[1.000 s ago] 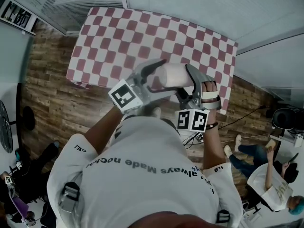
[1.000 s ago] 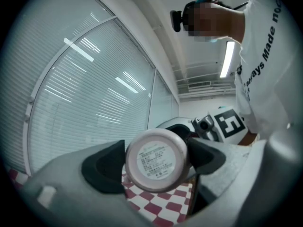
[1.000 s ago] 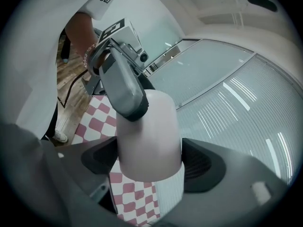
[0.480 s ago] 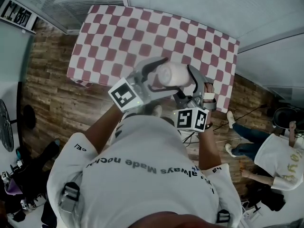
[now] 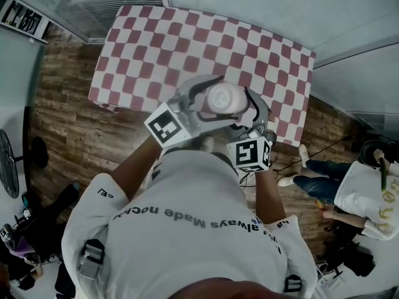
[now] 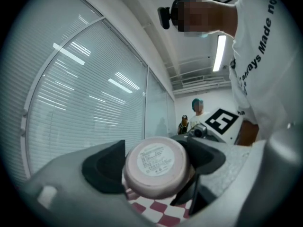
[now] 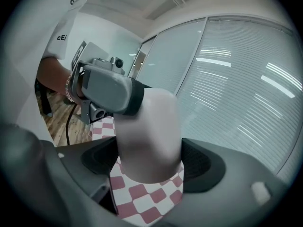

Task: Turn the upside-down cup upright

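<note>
Sitting clamped in left gripper (image 6: 154, 167) and right gripper (image 7: 149, 161): the cup (image 5: 224, 98).

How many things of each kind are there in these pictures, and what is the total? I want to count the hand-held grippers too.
pale pink round cup: 1
grey two-jaw grippers, the left gripper and the right gripper: 2
table with red-and-white checked cloth: 1
Total: 4
</note>
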{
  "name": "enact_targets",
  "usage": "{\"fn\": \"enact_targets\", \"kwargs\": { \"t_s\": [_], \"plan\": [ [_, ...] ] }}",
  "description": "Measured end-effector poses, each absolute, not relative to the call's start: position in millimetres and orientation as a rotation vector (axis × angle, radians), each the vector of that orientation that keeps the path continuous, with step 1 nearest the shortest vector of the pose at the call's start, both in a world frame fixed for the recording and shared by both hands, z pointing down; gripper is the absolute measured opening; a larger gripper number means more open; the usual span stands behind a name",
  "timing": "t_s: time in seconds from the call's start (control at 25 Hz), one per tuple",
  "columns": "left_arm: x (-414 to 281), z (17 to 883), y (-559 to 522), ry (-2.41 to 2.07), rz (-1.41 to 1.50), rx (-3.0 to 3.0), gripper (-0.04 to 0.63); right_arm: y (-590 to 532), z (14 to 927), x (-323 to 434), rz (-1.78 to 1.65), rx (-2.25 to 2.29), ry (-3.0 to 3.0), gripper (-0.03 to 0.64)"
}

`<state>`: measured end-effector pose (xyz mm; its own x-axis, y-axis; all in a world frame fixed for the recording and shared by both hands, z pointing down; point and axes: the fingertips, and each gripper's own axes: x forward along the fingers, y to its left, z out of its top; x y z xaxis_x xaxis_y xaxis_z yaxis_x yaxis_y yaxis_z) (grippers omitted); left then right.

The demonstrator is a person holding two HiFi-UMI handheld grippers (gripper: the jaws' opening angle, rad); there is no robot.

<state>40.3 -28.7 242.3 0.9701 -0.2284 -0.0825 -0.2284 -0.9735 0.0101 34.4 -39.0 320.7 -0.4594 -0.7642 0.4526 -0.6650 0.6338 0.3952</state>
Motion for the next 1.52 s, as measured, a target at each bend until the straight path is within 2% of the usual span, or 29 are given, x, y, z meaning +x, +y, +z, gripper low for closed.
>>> {"fn": "enact_targets", "kwargs": {
  "t_s": [0.36, 0.64, 1.52],
  "plan": [
    [46.8, 252.3, -21.2, -0.335, -0.037, 3.190, 0.408, -32.8, 340.4, 23.2, 0.091, 1.172, -2.404, 0.410],
    [51.6, 274.4, -20.4, -0.304, 0.036, 3.200, 0.405, -31.5, 363.7, 21.8, 0.199, 1.177, -2.429, 0.408],
    [66.7, 429.8, -38.8, -0.216, 0.311, 3.195, 0.400, -47.2, 517.1, 24.4, 0.426, 1.164, -2.434, 0.408]
  ]
}}
